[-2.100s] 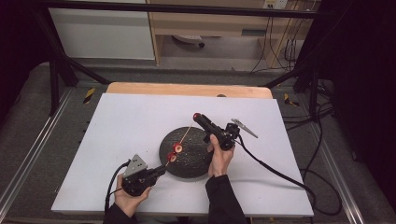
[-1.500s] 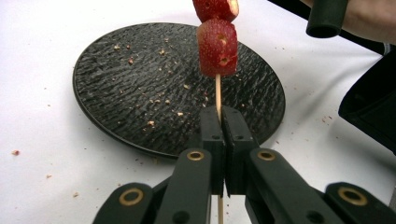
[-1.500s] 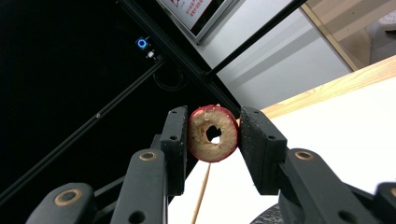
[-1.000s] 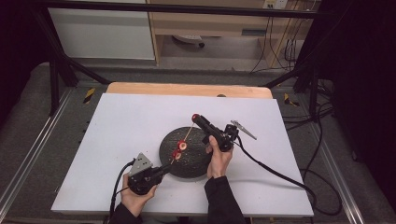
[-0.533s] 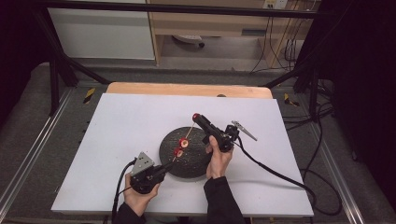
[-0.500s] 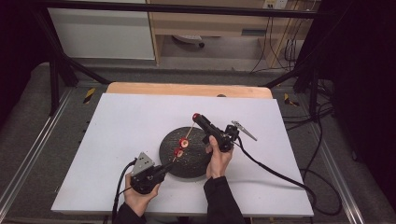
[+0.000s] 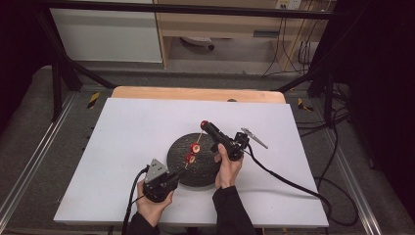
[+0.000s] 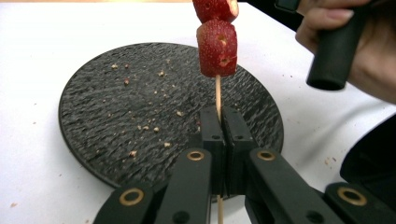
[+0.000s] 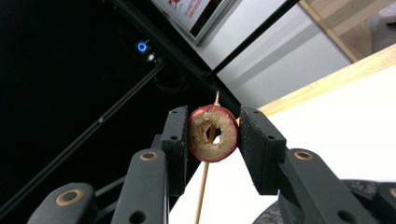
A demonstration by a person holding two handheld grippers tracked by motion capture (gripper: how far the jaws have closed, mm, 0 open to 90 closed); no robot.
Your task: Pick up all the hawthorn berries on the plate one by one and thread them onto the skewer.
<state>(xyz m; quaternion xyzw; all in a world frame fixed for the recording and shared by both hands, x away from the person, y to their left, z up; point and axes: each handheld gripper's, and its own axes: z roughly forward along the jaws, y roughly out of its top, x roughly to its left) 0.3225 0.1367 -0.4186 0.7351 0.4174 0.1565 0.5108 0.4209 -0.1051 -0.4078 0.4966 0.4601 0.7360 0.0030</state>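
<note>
My left gripper [image 7: 175, 175] is low at the near rim of a round black slate plate [image 7: 201, 175], shut on the bottom end of a thin wooden skewer [image 8: 217, 95]. The skewer slants up and away over the plate [image 8: 116, 107]. Two red fruit pieces [image 8: 217, 46] are threaded on it, seen from above as red fruit pieces [image 7: 193, 152]. My right gripper [image 9: 212, 133], held higher, is shut on a red-skinned fruit ring [image 9: 225, 140], and the skewer tip passes through the ring's hole. From above, that right gripper [image 7: 203, 125] is at the skewer's upper end.
The plate carries scattered crumbs [image 8: 140, 126] and lies on a white table top [image 7: 127, 132] with a wooden strip [image 7: 195, 93] along the far edge. A black cable [image 7: 288, 181] trails right from the right gripper. Dark frame posts stand around the table.
My left gripper has shifted a little to the right, toward the plate, carrying the skewer's base with it. The right gripper has stayed almost where it was.
</note>
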